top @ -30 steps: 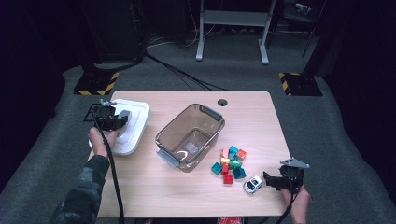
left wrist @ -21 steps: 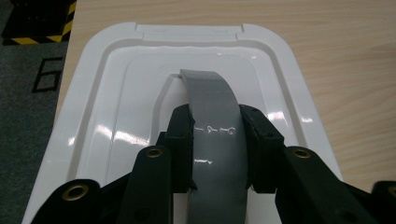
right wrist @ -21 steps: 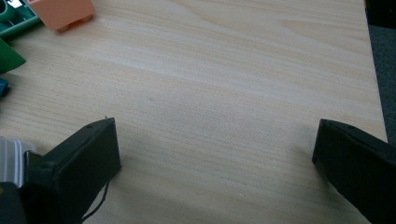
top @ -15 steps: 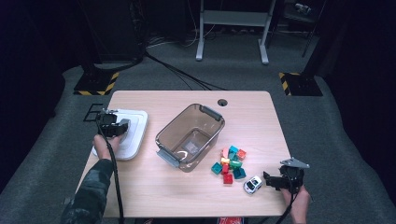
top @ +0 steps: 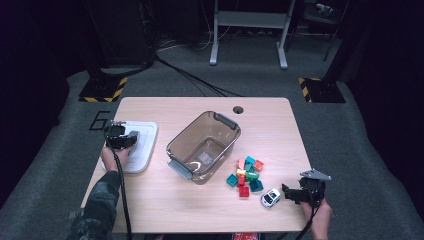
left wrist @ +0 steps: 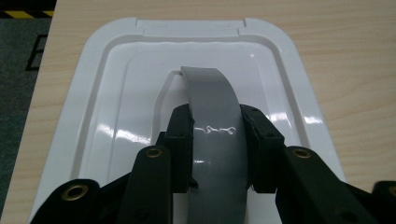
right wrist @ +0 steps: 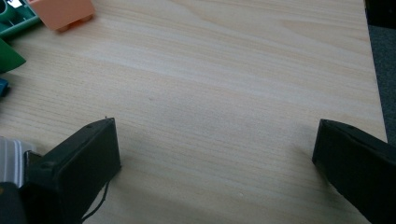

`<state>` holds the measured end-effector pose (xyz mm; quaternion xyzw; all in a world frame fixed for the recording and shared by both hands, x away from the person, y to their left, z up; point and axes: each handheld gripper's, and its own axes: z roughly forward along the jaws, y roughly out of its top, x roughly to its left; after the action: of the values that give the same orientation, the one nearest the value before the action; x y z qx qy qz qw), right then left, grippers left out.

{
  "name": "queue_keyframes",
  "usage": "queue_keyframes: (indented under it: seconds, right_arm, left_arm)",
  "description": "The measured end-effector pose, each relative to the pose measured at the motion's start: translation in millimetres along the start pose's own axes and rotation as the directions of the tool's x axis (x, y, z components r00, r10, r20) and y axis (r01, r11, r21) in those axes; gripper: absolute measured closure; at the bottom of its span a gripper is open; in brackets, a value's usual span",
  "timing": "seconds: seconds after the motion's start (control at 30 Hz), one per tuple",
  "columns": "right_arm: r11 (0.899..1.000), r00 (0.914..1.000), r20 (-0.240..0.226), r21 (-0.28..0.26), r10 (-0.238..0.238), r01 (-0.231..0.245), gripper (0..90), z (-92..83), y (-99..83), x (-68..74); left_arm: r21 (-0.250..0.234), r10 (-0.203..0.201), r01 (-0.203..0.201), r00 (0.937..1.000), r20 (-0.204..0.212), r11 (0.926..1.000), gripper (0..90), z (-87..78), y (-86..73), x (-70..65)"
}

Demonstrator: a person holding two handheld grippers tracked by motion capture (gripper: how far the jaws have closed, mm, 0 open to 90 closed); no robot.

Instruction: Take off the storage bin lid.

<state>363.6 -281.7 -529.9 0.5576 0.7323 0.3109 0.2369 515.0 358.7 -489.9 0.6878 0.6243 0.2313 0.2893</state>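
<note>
1. A white plastic lid (left wrist: pixel 116 112) is seen lying flat at the left edge of the wooden table (top: pixel 210 210), well apart from the clear storage bin (top: pixel 202 147) at the table's middle.
2. The lid is judged light and fairly stiff, though glossy and likely slippery – its raised grey handle (left wrist: pixel 215 121), an arched strap at the centre, is the natural place for a hold.
3. That handle is pinched by the left gripper (left wrist: pixel 215 135), one black jaw pressed on each side of the strap, with the lid resting on the table.
4. The right gripper (right wrist: pixel 215 154) is held low over bare wood near the table's right front corner – its jaws are spread wide and nothing is between them.
5. A small toy car (top: pixel 270 197) and a cluster of coloured blocks (top: pixel 246 172) are seen just beside that gripper, untouched.
</note>
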Motion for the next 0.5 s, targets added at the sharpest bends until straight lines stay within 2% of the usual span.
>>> queue_keyframes:
  seconds: [0.17, 0.2, 0.27, 0.37, 0.43, 0.5]
  right_arm:
    - [1.0, 1.0, -0.001, 0.0, 0.001, -0.001, 0.0, -0.1, 0.0, 0.0]
    - [1.0, 1.0, 0.0, 0.0, 0.001, -0.001, 0.0, -0.1, 0.1, 0.0]
    - [1.0, 1.0, 0.0, 0.0, 0.001, -0.001, 0.0, -0.1, 0.1, 0.0]
    - [1.0, 1.0, 0.0, 0.0, 0.001, -0.001, 0.0, -0.1, 0.1, 0.0]
    - [1.0, 1.0, 0.0, 0.0, 0.002, -0.002, 0.0, -0.1, 0.1, 0.0]
    - [1.0, 1.0, 0.0, 0.0, 0.001, -0.001, 0.0, -0.1, 0.1, -0.1]
  left_arm:
    - [-0.006, 0.015, -0.015, 0.9999, -0.002, 0.9999, 65.8, 0.0, -2.7, 0.7]
    - [-0.01, 0.014, -0.014, 0.9999, -0.008, 0.9998, 62.9, -0.7, -2.3, 0.2]
    - [-0.013, 0.013, -0.013, 0.9999, -0.007, 0.9998, 50.5, -5.6, -1.0, 0.0]
    - [-0.014, 0.032, -0.032, 0.9995, 0.006, 0.9994, 33.6, -15.3, -0.3, -1.9]
    - [-0.026, 0.044, -0.043, 0.9989, 0.019, 0.9987, 24.8, -24.0, -1.1, -3.7]
    - [-0.038, 0.074, -0.074, 0.9972, 0.012, 0.9966, 19.3, -32.3, -3.6, -7.3]
